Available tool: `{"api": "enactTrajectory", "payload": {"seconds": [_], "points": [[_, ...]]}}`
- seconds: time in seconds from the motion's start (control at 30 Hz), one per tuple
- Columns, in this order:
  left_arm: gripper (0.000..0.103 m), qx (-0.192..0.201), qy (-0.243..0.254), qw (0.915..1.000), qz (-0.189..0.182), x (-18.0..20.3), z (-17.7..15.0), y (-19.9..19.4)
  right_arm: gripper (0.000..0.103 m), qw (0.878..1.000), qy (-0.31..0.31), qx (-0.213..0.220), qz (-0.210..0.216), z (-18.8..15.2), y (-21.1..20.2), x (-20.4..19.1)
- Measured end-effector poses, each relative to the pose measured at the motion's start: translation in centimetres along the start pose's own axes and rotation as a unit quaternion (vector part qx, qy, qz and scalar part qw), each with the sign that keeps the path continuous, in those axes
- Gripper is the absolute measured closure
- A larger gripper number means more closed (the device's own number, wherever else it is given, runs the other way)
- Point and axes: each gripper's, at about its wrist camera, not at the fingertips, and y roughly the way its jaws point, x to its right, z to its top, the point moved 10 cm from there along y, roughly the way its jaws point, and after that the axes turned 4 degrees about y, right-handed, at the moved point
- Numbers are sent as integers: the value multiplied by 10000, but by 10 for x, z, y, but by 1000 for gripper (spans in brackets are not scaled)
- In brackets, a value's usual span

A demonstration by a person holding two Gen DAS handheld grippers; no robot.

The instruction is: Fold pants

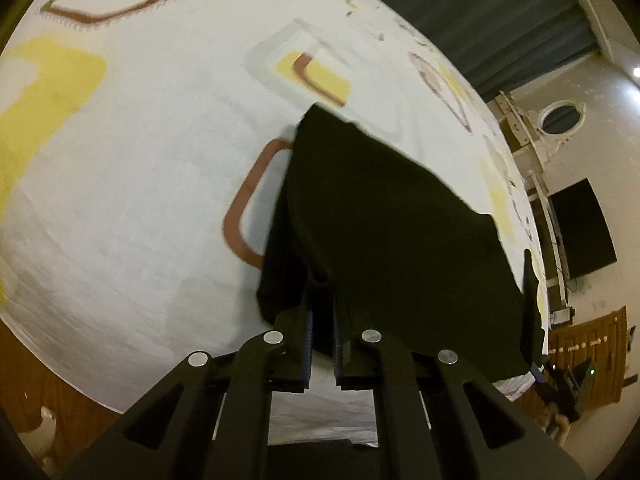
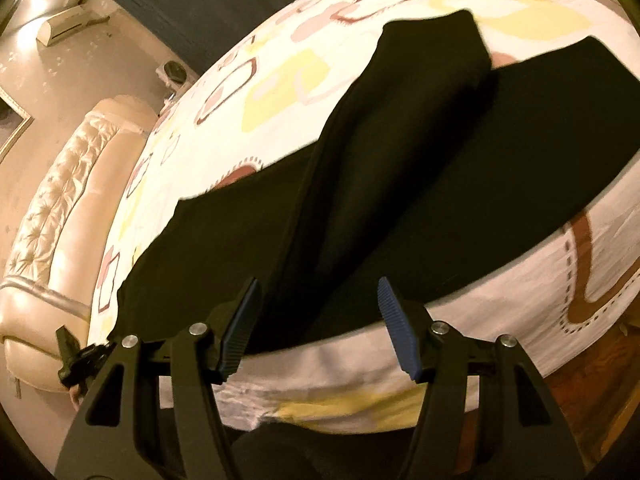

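Note:
The black pants [image 2: 360, 184] lie on a bed with a white, yellow and brown patterned sheet [image 2: 280, 80]. In the right wrist view one leg lies flat across the bed and the other is lifted and draped toward the camera. My right gripper [image 2: 316, 304] is open, its fingers on either side of the raised cloth near the bed's front edge, not closed on it. In the left wrist view my left gripper [image 1: 322, 292] is shut on a fold of the pants [image 1: 380, 220], holding it up off the sheet [image 1: 140, 160].
A padded cream headboard [image 2: 52, 208] stands at the left in the right wrist view. Wooden floor [image 1: 48, 380] shows below the bed edge. A dark curtain [image 1: 500, 12], a black screen [image 1: 580, 228] and a wooden cabinet [image 1: 588, 352] are at the right in the left wrist view.

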Motion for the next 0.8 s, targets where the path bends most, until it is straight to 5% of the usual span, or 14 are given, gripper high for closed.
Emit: {"api": "enactTrajectory", "payload": {"seconds": [0.17, 0.3, 0.47, 0.63, 0.8], "points": [[88, 67, 435, 9982, 397, 9, 0, -15, 43, 9993, -40, 323, -168, 31, -13, 1], [83, 187, 633, 9945, 811, 0, -3, -25, 41, 9968, -149, 691, -366, 92, -19, -9], [38, 609, 902, 9863, 1238, 8, 12, -33, 37, 9891, -503, 810, -1125, 177, 15, -25], [35, 545, 851, 9894, 1039, 27, 19, -12, 37, 9756, -340, 497, -2112, 245, 86, -8], [34, 435, 874, 9904, 982, 44, 19, 11, 37, 9562, -300, 256, -2899, 263, 130, 20]]}}
